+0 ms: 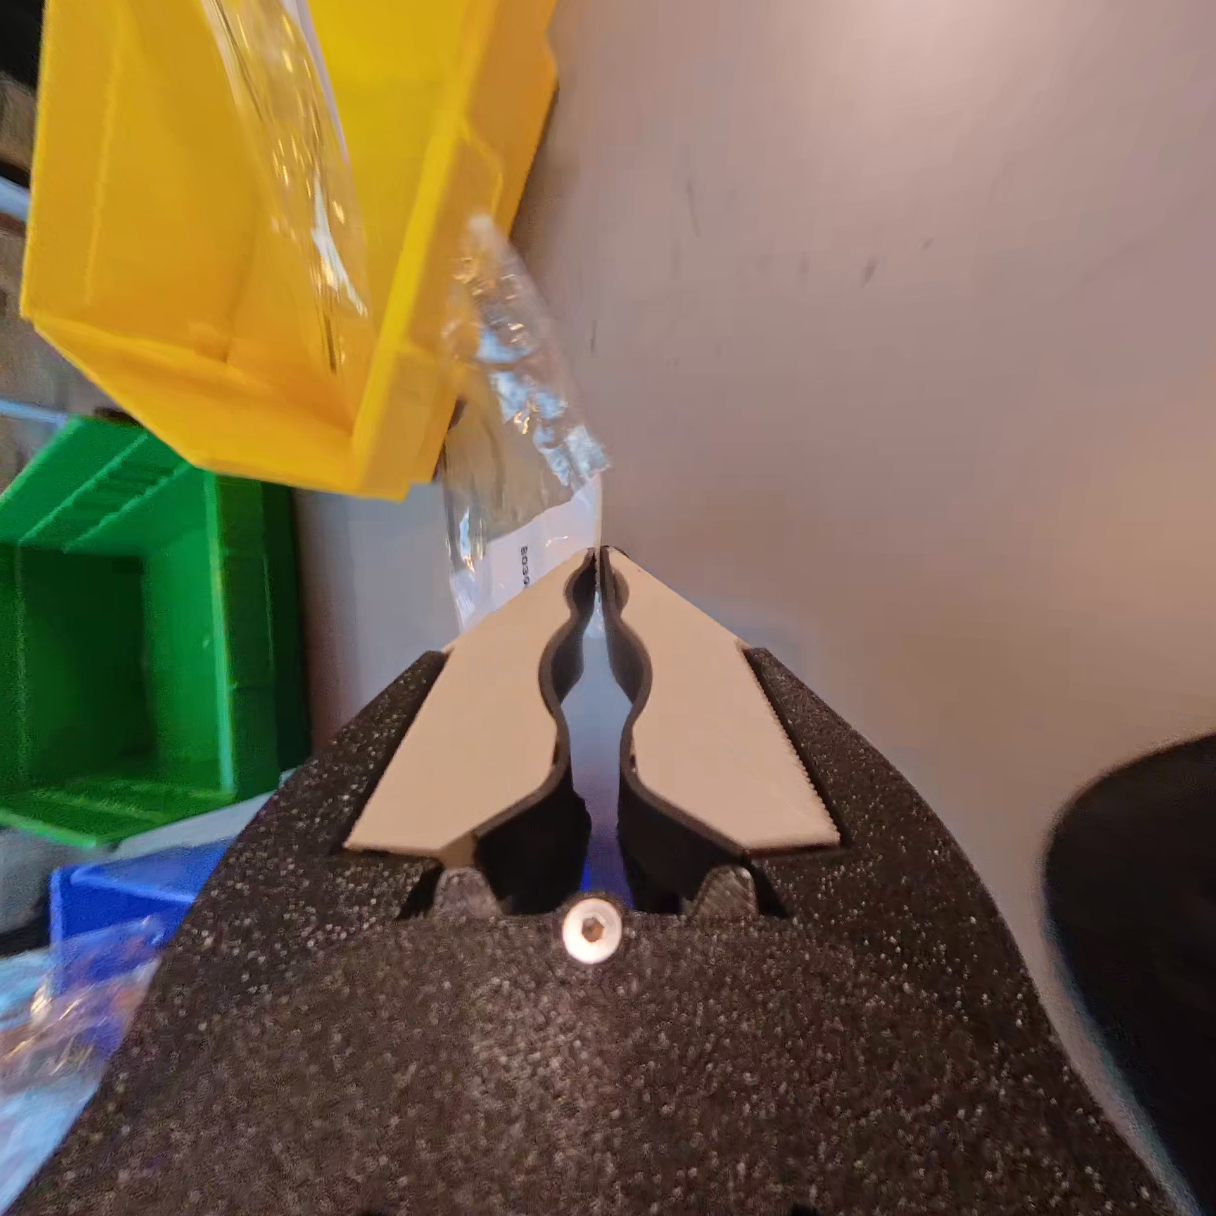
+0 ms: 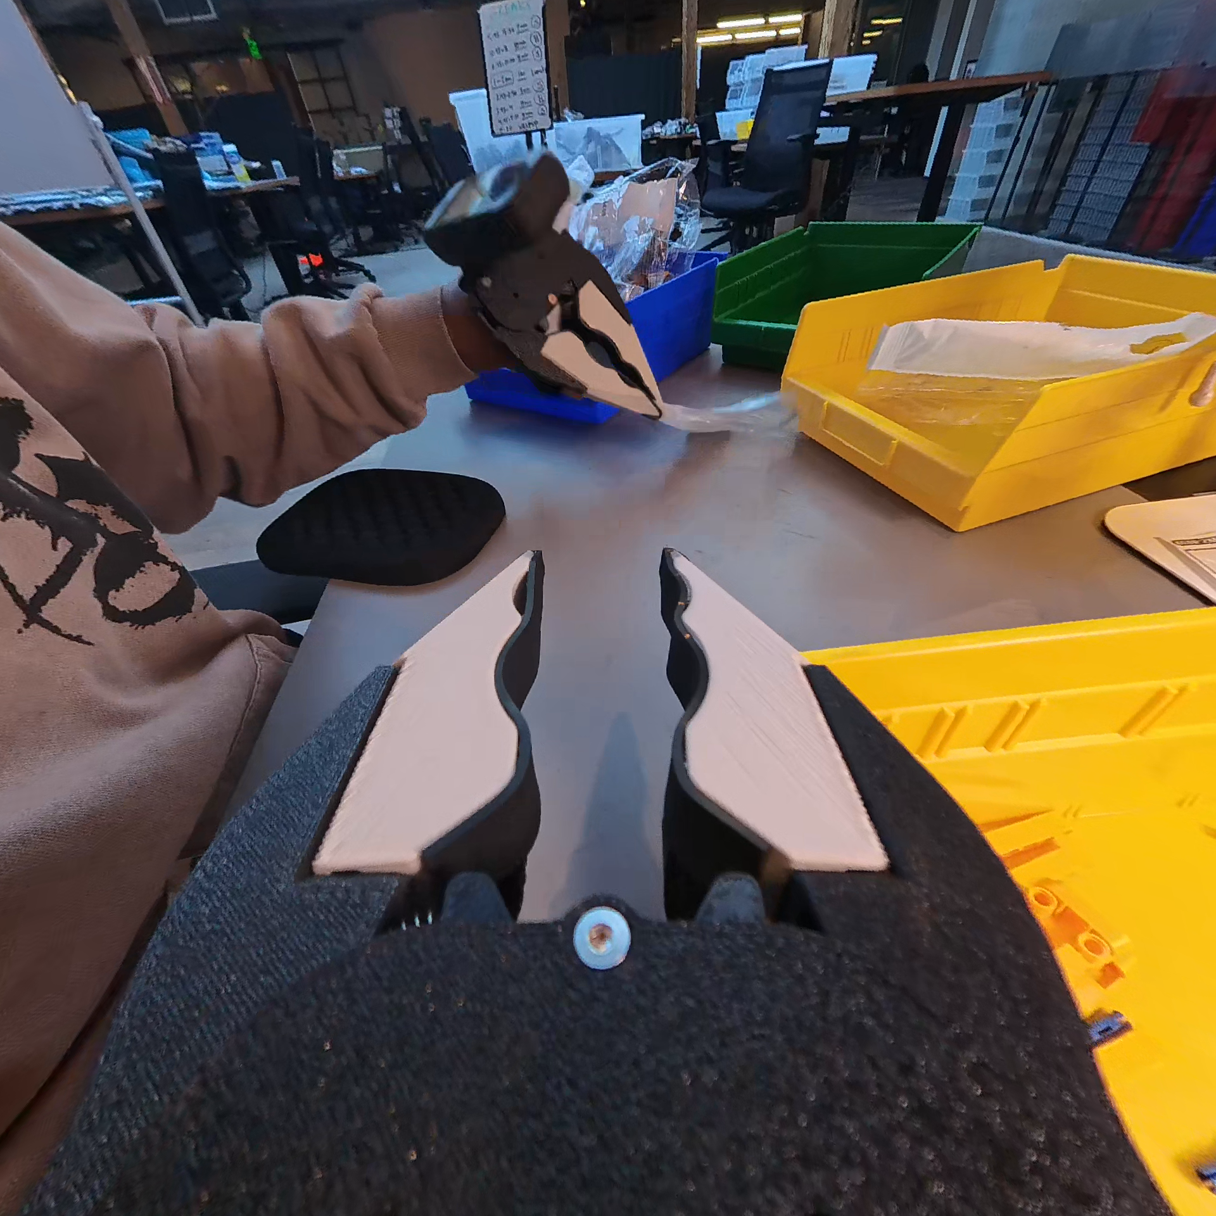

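Note:
My left gripper [image 1: 599, 554] is shut on the edge of a clear plastic bag [image 1: 520, 421] with a white label, which hangs beside a yellow bin [image 1: 197, 250]. In the right wrist view the left gripper [image 2: 655, 411] holds the same bag [image 2: 730, 414] just above the grey table [image 2: 625, 500], next to the yellow bin [image 2: 987, 454]. Another clear bag [image 2: 1026, 349] lies inside that bin. My right gripper [image 2: 602, 566] is open and empty, low over the table near its front edge.
A green bin [image 2: 836, 270] and a blue bin [image 2: 678, 316] with bagged items stand behind the yellow one. A second yellow bin [image 2: 1053, 757] with small orange parts is at the right front. A black pad [image 2: 381, 526] lies at left. A person's sleeve [image 2: 296, 395] reaches across. The left gripper's tips are roughly 30 cm from the right gripper's.

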`<state>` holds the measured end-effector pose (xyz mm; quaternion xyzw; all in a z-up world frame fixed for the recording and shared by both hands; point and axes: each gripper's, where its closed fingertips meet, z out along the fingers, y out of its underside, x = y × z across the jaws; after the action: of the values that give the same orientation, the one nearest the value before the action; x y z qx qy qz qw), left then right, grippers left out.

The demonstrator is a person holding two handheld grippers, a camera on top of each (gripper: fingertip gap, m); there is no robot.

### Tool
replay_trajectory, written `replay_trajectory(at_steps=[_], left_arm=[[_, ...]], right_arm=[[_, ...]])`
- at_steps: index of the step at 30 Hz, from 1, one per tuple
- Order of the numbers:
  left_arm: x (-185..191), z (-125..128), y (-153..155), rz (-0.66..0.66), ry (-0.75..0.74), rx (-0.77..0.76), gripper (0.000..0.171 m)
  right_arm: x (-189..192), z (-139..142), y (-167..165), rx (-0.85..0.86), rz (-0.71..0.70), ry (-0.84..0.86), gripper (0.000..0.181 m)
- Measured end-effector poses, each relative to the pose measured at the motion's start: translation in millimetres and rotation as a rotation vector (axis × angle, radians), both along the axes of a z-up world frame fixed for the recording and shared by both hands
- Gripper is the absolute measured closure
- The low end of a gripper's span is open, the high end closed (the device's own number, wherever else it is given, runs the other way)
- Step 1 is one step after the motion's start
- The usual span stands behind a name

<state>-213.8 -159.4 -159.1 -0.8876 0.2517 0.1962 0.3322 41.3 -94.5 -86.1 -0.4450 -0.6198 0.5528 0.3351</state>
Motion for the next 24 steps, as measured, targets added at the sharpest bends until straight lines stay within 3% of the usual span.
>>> replay_trajectory(at_steps=[6, 10, 15, 17, 18, 20, 24], left_arm=[[89.5, 84.9, -9.8, -0.294, -0.437, 0.353, 0.171], [145.0, 114.4, -22.8, -0.557, -0.686, 0.450, 0.171], [193.3, 123.7, -27.6, -0.813, -0.930, 0.438, 0.171], [205.2, 117.2, -19.5, -0.849, -0.958, 0.403, 0.171], [209.1, 112.0, -13.2, -0.851, -0.953, 0.383, 0.171], [209.2, 102.5, 5.2, -0.803, -0.936, 0.361, 0.171], [188.1, 72.6, 54.1, -0.552, -0.884, 0.267, 0.171]], right_arm=[[-2.2, 1.8, -4.1, -0.039, 0.010, 0.023, 0.146], [-2.5, 9.6, -2.4, -0.003, -0.021, 0.075, 0.140], [1.6, 31.9, 3.6, 0.135, -0.103, 0.203, 0.101], [7.9, 36.8, -8.9, 0.164, -0.039, 0.240, 0.110], [12.1, 38.5, -15.9, 0.168, 0.000, 0.255, 0.128], [18.3, 44.7, -17.6, 0.199, 0.007, 0.301, 0.181], [16.2, 41.4, 1.6, 0.345, -0.109, 0.278, 0.181]])
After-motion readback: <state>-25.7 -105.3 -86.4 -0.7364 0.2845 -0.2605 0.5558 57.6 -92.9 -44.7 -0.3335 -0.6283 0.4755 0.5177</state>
